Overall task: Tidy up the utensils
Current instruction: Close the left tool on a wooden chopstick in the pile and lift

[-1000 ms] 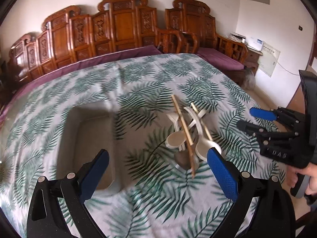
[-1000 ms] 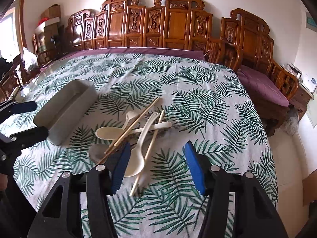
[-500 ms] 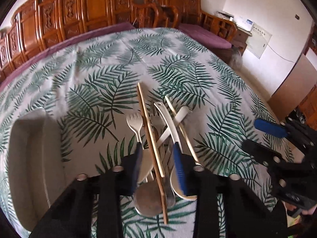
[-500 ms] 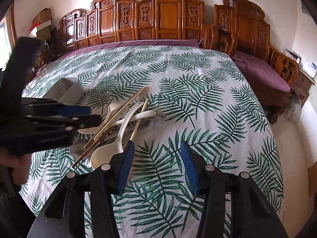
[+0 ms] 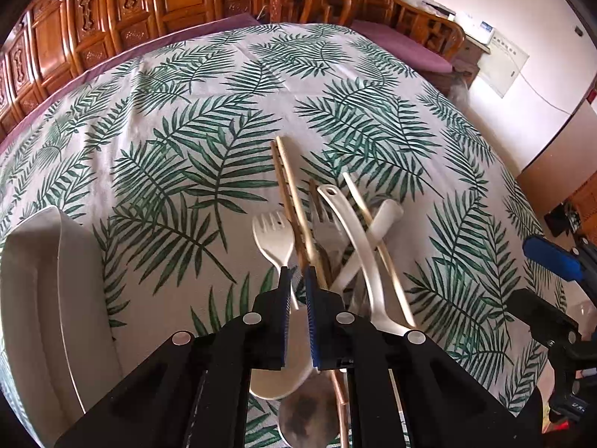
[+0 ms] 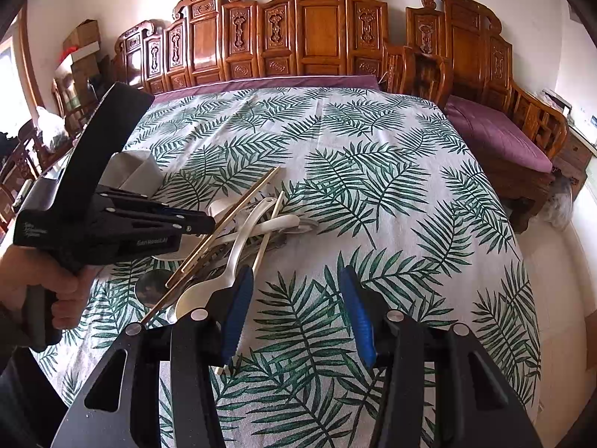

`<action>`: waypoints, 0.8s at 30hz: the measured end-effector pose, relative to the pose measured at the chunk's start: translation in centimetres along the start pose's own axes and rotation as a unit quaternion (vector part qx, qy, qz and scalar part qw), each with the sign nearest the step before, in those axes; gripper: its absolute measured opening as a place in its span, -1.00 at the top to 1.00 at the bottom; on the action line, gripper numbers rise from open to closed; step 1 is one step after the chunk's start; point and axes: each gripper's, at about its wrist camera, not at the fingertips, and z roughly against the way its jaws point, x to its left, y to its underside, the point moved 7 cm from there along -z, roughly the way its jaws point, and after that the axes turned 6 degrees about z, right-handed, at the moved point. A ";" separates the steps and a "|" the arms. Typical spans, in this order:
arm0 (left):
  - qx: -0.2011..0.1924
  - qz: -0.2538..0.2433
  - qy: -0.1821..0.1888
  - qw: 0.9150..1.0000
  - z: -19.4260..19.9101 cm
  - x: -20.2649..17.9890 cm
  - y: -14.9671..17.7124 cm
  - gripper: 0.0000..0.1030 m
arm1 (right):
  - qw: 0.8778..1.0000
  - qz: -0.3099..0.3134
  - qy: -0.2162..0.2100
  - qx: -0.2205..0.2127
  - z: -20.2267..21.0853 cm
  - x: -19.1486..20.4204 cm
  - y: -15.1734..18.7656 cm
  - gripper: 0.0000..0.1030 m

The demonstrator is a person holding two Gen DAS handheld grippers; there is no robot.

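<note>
- Left wrist view: the left gripper (image 5: 296, 287) points down at the pile of utensils (image 5: 335, 246) on the worktop (image 5: 224, 93). Its fingers are pinched close together.
- The thin handle of the white fork (image 5: 272, 233) runs down between them, so they seem to be holding it. A chopstick (image 5: 289, 183) lies just to the right of the fingers, so close that I cannot tell if it is caught too.
- The step looks like the first pick: grab one piece from the pile.
- Next, I think, the fork must be lifted straight up, slowly, so the crossed pieces are not dragged along. Then it goes to the white tray (image 5: 37, 298), well off to the left of the fingers.
- The pile is a tangle: chopsticks, white spoons, a metal fork and a dark metal spoon, all crossing each other.
- Right wrist view: the right gripper (image 6: 294, 310) has its fingers about half open, with only leafy cloth between them.
- A white spoon (image 6: 209, 291) lies just left of its left finger. The left gripper (image 6: 201, 224) is over the pile, farther left.
- The tray (image 6: 134, 171) peeks out behind it.
</note>
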 end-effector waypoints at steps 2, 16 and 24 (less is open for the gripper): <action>0.003 -0.005 0.001 1.000 -0.1 -0.2 0.0 0.86 | 1.000 -0.001 0.001 0.001 -0.1 -0.2 0.1 0.00; 0.016 0.007 0.016 1.000 -1.0 -0.4 -0.7 0.86 | 1.000 0.007 0.009 0.005 -0.4 -0.2 0.3 0.00; 0.013 0.007 -0.004 1.000 -1.6 -0.5 -0.9 0.91 | 1.000 0.004 0.010 0.005 -0.4 -0.6 0.3 0.00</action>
